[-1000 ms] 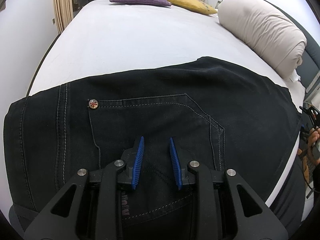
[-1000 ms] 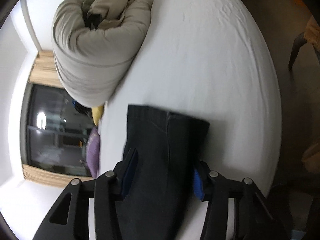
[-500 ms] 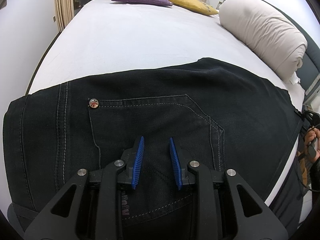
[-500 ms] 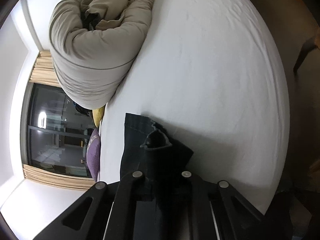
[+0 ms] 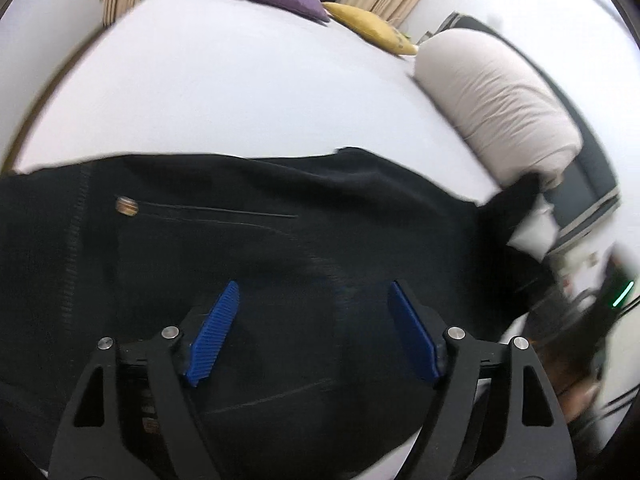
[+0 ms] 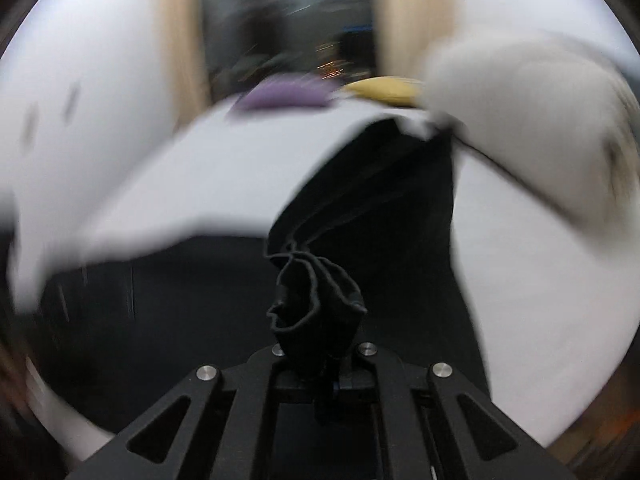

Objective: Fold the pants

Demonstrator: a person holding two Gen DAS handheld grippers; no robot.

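- So far, the pants (image 5: 280, 248) are seen spread flat on the bed (image 5: 240, 92), with the waist part and the back pocket directly below the left gripper (image 5: 316, 332).
- No finished fold is shown in either view, so the task is judged to be in an early stage: one lengthwise fold may already be made, but this cannot be told for certain.
- The leg end is bunched and pinched firmly between the fingers of the right gripper (image 6: 320, 364); the cloth is raised off the bed and a dark band of it is stretched away toward the rolled duvet (image 6: 540, 128).
- What is left, by judgement: the held end must be carried over to the waist, laid down and smoothed, and probably a second fold is needed.
- The fingers of the left gripper are spread wide above the pants, and nothing is held between them.
- Compared with half a second ago, the left fingers, which were close together over the pocket, have been opened wide.
- The right view was turned sharply: the duvet was at the upper left then, and now it is at the right, with the purple pillow (image 6: 284, 94) beyond the pants; the picture is strongly blurred by this motion.
- The far end of the pants beside the duvet is now seen lifted in the left view, where it lay flat before.
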